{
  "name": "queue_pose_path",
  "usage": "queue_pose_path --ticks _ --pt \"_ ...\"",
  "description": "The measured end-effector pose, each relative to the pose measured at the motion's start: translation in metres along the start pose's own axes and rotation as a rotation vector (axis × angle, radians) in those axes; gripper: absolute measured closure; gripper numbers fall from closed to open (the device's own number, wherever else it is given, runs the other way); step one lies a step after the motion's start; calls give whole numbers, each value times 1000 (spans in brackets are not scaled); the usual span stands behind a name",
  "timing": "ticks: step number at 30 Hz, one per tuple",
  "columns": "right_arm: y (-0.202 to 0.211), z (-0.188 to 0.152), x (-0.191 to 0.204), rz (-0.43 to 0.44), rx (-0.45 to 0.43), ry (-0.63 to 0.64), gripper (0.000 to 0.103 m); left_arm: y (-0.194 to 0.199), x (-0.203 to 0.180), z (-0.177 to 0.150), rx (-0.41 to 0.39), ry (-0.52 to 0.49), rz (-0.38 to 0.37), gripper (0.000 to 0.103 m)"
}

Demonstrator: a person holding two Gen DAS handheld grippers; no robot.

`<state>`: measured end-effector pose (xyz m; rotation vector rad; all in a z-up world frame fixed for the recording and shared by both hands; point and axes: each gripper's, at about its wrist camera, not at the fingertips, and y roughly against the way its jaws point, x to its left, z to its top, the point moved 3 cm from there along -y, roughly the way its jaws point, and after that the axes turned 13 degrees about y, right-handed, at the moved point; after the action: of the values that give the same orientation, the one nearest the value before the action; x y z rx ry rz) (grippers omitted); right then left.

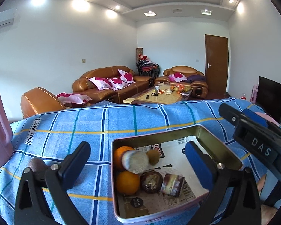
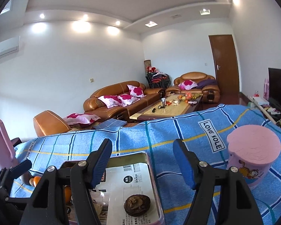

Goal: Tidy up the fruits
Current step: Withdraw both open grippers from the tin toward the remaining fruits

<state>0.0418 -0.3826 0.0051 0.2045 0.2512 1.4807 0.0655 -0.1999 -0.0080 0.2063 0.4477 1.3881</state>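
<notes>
cloth [image 1: 121, 120]: we see blue checks over the whole table.
tin [image 1: 218, 142]: paper-lined, near edge; holds 2 oranges [image 1: 127, 182], a kiwi [image 1: 153, 156], other brown pieces.
pink cup [image 2: 252, 155]: right of tin.
left gripper [image 1: 138, 159]: spread wide, empty, straddling the tin's left wall.
right gripper [image 2: 142, 165]: parted, gripping nothing, above the tin.

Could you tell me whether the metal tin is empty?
No: the tin holds oranges and other fruit on printed paper.
</notes>
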Motion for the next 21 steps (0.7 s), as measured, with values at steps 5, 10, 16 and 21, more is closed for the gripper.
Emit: queue_pose_path --ticks 5,10,16,21 --pt "2 -1 5 -13 1 22 34 5 4 -2 -6 9 1 0" --pt "5 -4 10 -30 9 40 34 12 10 -4 -11 18 9 0" --pt "13 -6 17 -46 15 47 34 21 19 -7 -9 20 30 0" --pt "21 -7 25 -56 15 65 34 24 26 -9 7 21 39 0"
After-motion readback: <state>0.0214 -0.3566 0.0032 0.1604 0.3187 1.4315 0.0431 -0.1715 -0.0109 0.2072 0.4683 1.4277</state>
